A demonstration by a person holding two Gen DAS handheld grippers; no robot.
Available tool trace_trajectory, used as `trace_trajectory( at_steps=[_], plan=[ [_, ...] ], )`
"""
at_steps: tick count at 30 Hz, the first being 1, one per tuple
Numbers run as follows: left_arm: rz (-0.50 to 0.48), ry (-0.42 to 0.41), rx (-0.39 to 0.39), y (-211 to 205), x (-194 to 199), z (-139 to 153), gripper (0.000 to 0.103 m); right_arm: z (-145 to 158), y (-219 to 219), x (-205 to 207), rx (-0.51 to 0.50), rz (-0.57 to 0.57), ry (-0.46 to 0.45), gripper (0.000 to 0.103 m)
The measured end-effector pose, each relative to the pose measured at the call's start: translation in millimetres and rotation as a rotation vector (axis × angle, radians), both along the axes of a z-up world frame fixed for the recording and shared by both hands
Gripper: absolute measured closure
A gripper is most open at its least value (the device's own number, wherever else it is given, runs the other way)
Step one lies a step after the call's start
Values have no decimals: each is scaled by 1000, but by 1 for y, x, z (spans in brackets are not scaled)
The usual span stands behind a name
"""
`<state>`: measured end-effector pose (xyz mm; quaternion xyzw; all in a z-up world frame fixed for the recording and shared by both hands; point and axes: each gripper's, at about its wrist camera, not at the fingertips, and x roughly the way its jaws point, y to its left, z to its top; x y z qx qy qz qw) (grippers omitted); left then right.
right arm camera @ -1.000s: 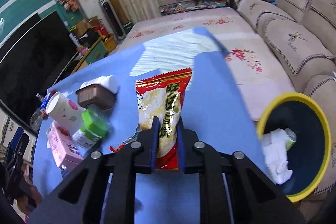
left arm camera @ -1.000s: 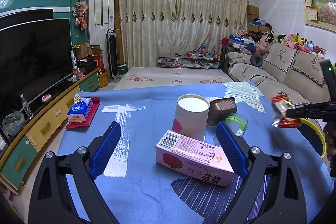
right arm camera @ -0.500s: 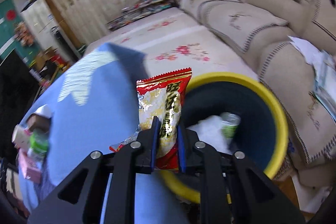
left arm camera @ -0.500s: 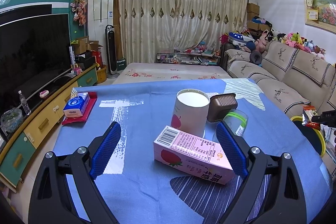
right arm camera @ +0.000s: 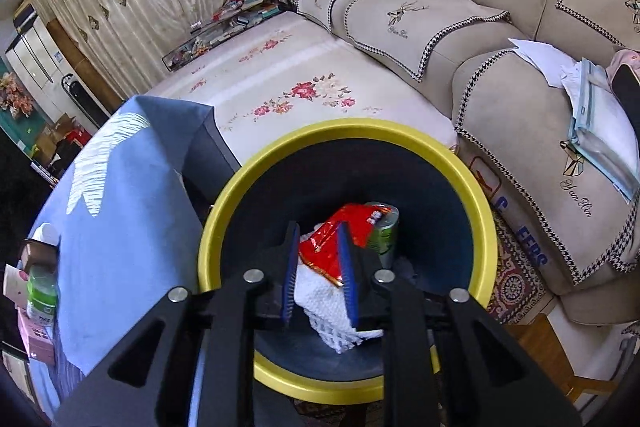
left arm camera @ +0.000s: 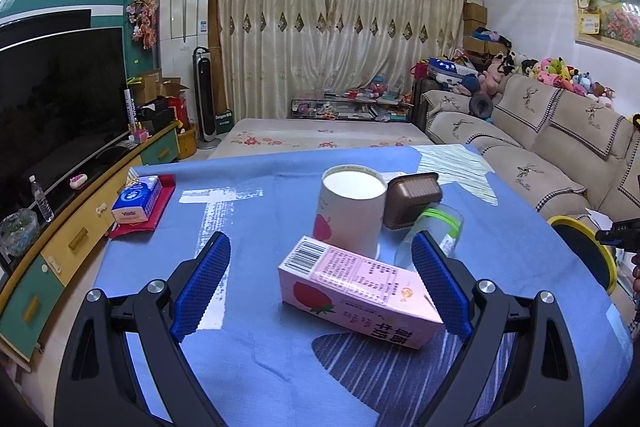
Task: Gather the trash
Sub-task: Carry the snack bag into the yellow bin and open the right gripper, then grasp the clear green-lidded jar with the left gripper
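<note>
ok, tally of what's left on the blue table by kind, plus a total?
Cartons: 1, pink carton
Cups: 1, white cup
Tubs: 1, brown tub
Bottles: 1, clear bottle, green band
Tissue packs: 1, blue tissue pack, on a red mat
Mats: 1
Total: 6

The left wrist view looked level and slightly down across the table point(left arm camera: 248, 195) toward the curtains. The right wrist view looked steeply down into the bin point(right arm camera: 348, 131), close above it. Both caught the bin's rim, the table's edge and the sofa point(left arm camera: 520, 131).
</note>
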<state>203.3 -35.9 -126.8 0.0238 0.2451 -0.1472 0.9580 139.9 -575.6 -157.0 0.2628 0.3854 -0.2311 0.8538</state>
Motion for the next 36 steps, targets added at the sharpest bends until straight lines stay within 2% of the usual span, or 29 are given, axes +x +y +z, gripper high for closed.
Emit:
trace_trajectory(
  at_steps=[4,10,16,20,25,36],
  plan=[
    [-68,35,-10,-13,-3,6,12,6,3,-2,9,19,-23,77],
    [-244,101,79,-62,0,12,12,12,6,-9,28,48,-58,73],
    [-345,185,173,-105,30,8,12,18,7,-14,39,66,-87,70],
    [-381,278,195,-121,57,-2,14,19,9,-14,46,76,-97,69],
    [-391,359,198,-136,78,-16,22,16,10,-13,55,86,-95,68],
    [-367,436,280,-158,108,-39,25,11,10,-9,67,96,-86,66]
  ],
)
